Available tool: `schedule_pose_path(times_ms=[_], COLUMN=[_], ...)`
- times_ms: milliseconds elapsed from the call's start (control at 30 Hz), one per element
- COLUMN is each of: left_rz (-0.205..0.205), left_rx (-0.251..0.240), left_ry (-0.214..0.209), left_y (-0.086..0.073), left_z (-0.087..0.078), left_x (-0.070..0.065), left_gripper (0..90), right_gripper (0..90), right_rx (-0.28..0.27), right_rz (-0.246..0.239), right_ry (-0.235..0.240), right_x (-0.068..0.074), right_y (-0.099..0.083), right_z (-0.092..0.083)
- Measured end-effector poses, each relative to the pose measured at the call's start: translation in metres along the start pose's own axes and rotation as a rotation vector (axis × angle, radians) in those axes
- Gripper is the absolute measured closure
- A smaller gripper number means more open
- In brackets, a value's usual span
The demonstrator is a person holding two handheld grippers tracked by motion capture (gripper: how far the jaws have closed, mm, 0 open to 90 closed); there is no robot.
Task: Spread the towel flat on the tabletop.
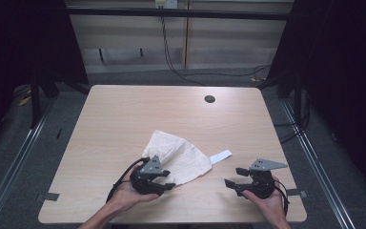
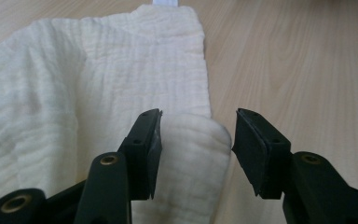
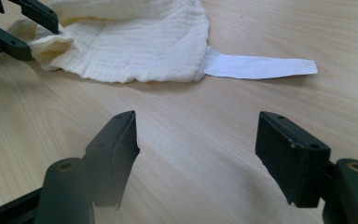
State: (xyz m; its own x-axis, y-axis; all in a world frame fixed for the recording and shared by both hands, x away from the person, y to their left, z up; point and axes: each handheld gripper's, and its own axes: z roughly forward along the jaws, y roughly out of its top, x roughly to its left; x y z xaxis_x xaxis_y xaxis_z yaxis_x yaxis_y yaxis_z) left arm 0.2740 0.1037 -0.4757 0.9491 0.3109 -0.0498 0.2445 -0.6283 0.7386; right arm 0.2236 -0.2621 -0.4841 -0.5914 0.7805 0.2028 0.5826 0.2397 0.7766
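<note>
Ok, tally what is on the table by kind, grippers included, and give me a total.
Cloths: 1, the cream cloth
White tags: 1, the tag sticking out from the cloth's edge
Grippers: 2, the left gripper at the cloth's near corner, the right gripper over bare table
Total: 4

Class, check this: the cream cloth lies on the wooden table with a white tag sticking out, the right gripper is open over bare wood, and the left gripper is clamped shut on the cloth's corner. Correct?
Not quite. The left gripper is open: in the left gripper view its jaws stand apart around a fold of the cloth without pressing it. The rest holds.
</note>
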Motion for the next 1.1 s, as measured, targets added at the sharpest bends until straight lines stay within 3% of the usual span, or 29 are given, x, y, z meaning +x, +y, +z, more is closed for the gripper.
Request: schedule_pose_path(times_ms=[167,300,367,400,467,533,567,600,700,833,1100], left_rz=[0.033,0.036,0.023,0.02,0.002,-0.025,-0.047,-0.047,-0.059,-0.071,-0.148], left_rx=[0.049,0.046,0.036,0.033,0.011,-0.014,-0.049,-0.049,-0.082,-0.088,-0.047], left_ry=[0.007,0.021,0.005,0.005,-0.008,-0.022,-0.021,-0.021,-0.006,0.036,0.118], left_y=[-0.002,-0.002,-0.002,-0.002,-0.002,-0.001,-0.001,-0.001,-0.002,-0.006,-0.033], left_z=[0.008,0.008,0.007,0.005,0.003,-0.003,-0.01,-0.01,-0.021,-0.036,-0.055], left_x=[-0.006,-0.005,-0.002,0.001,0.003,0.006,0.009,0.009,0.013,0.019,0.045], left_gripper=[54.9,67.3,70.4,78.0,82.2,82.6,82.6,83.4,84.2,85.1,85.8], right_gripper=[29.4,29.3,29.3,29.1,28.7,28.6,28.3,28.3,27.9,29.7,37.3], right_rx=[0.003,0.005,0.006,0.009,0.004,0.0,-0.008,-0.008,-0.018,-0.002,-0.003], right_rz=[0.006,0.002,0.0,-0.011,-0.007,-0.005,0.001,0.001,0.008,0.012,-0.023], right_ry=[0.0,0.001,0.002,-0.003,0.001,0.002,0.006,0.006,0.014,0.021,0.078], right_x=[0.0,0.0,0.0,0.0,0.0,0.0,0.0,0.0,-0.001,-0.001,0.001], right_y=[0.0,0.0,0.0,0.0,0.0,0.0,0.001,0.001,0.001,0.003,0.014], right_z=[0.0,0.001,0.001,0.002,0.002,0.002,0.001,0.001,0.001,0.003,0.004])
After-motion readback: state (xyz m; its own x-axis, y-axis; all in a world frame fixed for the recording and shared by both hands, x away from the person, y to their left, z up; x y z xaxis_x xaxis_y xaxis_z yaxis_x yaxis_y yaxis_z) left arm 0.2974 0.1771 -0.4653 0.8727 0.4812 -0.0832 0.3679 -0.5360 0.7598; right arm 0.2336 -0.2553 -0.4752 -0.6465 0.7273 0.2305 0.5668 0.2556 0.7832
